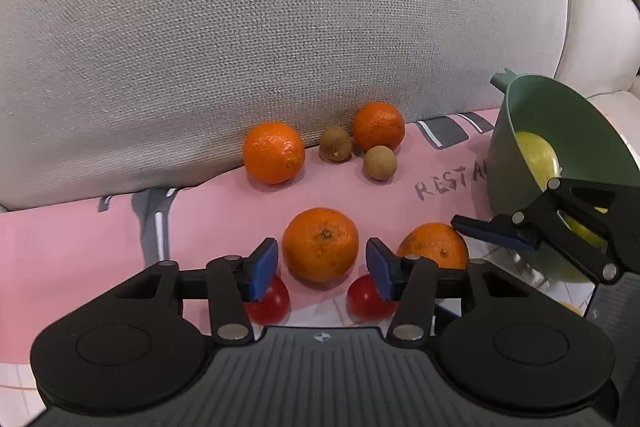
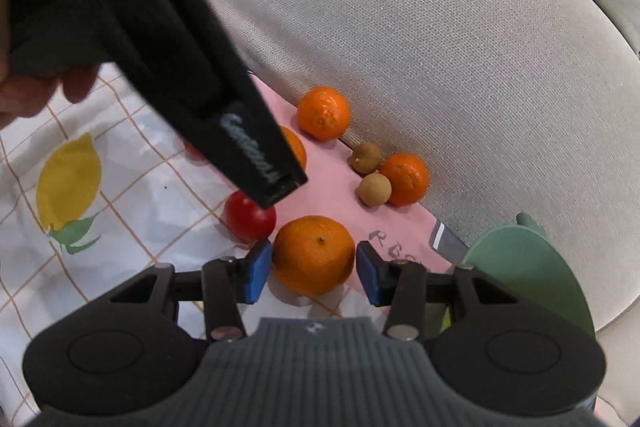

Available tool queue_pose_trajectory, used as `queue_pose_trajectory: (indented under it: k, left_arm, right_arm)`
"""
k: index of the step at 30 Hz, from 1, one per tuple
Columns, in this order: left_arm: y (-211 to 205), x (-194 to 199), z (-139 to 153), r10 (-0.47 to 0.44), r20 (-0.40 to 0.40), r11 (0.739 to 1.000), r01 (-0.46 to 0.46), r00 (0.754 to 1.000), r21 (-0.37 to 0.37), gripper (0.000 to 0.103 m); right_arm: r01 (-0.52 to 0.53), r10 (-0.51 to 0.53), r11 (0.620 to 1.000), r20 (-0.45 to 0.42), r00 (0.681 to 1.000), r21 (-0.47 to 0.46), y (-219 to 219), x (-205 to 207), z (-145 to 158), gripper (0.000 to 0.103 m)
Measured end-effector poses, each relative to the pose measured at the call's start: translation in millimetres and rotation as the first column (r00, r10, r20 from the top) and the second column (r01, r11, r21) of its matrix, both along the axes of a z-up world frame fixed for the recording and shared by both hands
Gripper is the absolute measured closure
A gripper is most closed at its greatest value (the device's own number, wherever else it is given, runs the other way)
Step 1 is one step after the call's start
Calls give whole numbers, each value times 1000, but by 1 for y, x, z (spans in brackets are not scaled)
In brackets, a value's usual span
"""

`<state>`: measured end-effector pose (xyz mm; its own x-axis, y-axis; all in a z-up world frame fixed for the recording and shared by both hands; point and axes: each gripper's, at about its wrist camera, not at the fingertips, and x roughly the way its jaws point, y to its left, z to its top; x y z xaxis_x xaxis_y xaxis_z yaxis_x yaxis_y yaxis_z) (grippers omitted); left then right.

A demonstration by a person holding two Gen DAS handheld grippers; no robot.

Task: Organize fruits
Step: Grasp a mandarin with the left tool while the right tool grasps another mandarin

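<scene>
Pink cloth (image 1: 224,211) holds a mandarin (image 1: 320,245), stem end up.

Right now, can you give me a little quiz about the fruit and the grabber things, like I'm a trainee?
1. How many oranges lie outside the green bowl?
2. True or false: the green bowl is empty.
3. What sits between the pads of the left gripper? A) a red tomato B) an orange C) a small brown fruit

Key:
1. Four.
2. False: a yellow fruit lies inside it.
3. B: the near orange, with a little gap on each side.
</scene>
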<state>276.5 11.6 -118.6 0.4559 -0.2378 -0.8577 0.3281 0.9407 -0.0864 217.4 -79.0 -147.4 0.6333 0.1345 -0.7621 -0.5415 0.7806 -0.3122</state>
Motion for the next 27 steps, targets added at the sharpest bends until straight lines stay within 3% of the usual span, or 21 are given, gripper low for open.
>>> queue_pose_trajectory:
  k: [14, 27]
  left_arm:
    - [-4, 5, -11, 2, -18, 1000, -2, 1000, 15, 51]
    - [11, -20, 31, 73, 51, 997, -73, 996, -4, 52]
  right_arm:
    - [-26, 26, 1000, 1, 1000, -13, 1, -2, 1, 59]
    - [-39, 39, 999, 53, 998, 8, 3, -17, 31, 59]
